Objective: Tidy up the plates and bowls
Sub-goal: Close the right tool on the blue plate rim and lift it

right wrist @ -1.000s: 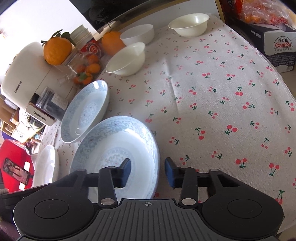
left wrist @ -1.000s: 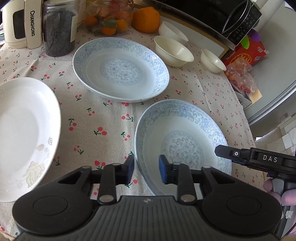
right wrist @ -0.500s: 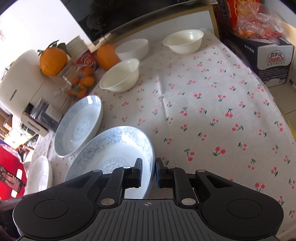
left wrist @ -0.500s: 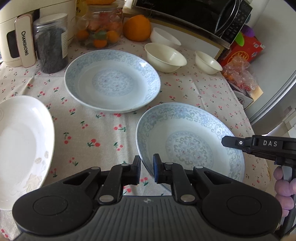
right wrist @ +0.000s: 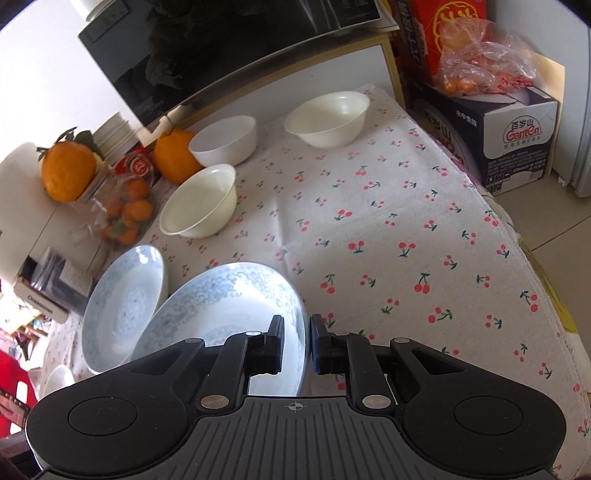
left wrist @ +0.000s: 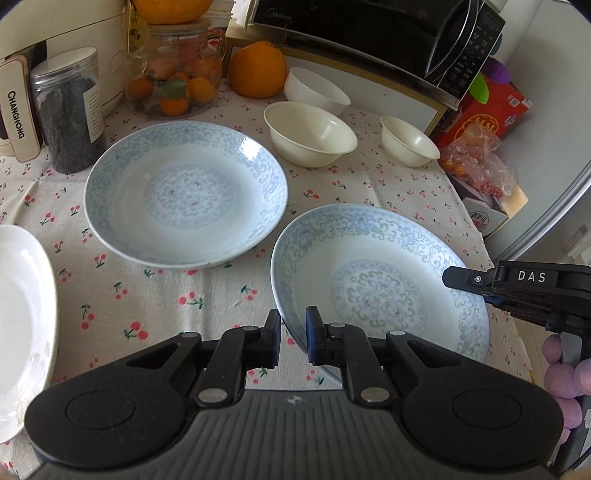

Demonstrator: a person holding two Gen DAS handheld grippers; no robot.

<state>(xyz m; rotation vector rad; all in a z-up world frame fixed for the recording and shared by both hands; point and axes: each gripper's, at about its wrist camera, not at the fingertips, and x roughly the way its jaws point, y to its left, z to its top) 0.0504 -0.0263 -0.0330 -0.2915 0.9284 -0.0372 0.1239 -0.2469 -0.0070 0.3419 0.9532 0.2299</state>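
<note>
A blue-patterned plate (left wrist: 380,291) is held by both grippers at the near right of the cherry-print tablecloth. My left gripper (left wrist: 292,332) is shut on its left rim. My right gripper (right wrist: 297,339) is shut on the opposite rim of the same plate (right wrist: 221,306), and one of its fingers (left wrist: 465,278) shows over the plate's right edge in the left wrist view. A second blue plate (left wrist: 184,199) lies behind and to the left. Three cream bowls (left wrist: 310,133) (left wrist: 317,92) (left wrist: 408,140) stand further back. A plain white plate (left wrist: 22,325) lies at the left edge.
Along the back stand a dark jar (left wrist: 70,114), a glass jar of small oranges (left wrist: 177,81), a large orange (left wrist: 258,70) and a microwave (left wrist: 369,33). Boxes and a bag of fruit (right wrist: 480,62) sit past the table's right edge (right wrist: 517,236). A gloved hand (left wrist: 565,369) holds the right gripper.
Both grippers went from open around the near blue plate's rim to shut on it. Both views then drew back and tipped up, bringing more of the back of the table into sight.
</note>
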